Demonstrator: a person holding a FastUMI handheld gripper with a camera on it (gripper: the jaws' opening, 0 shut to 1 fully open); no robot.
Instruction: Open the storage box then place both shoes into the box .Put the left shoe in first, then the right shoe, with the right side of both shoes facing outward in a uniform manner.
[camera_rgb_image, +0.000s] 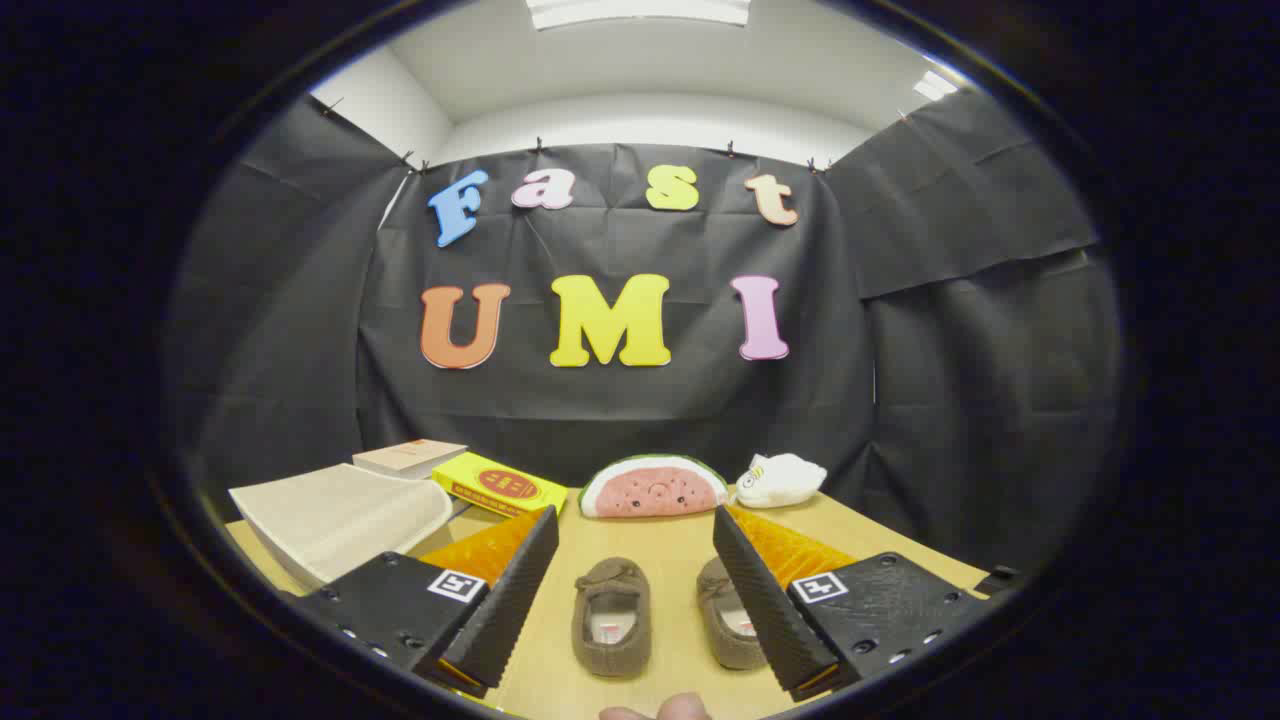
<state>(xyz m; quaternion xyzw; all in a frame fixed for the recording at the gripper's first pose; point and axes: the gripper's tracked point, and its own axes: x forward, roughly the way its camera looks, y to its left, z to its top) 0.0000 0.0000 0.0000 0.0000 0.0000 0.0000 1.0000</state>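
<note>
Fingers (634, 590): spread wide, empty, poised above the worktop (880, 545). Storage box (340, 520): pale, flat, lid seemingly closed, ahead of the left finger; judged first step is opening it, best approached squarely at the lid's free edge. Left shoe (612, 617) and right shoe (728, 620): brown fuzzy slippers with bows, side by side between the fingers, toes pointing away, right one partly hidden behind the right finger.

Fuzzy brown cloth shoes (665, 615), smooth matt wooden table (660, 545), ribbed matt black plastic tongs (635, 600), plush watermelon (654, 487)
</note>
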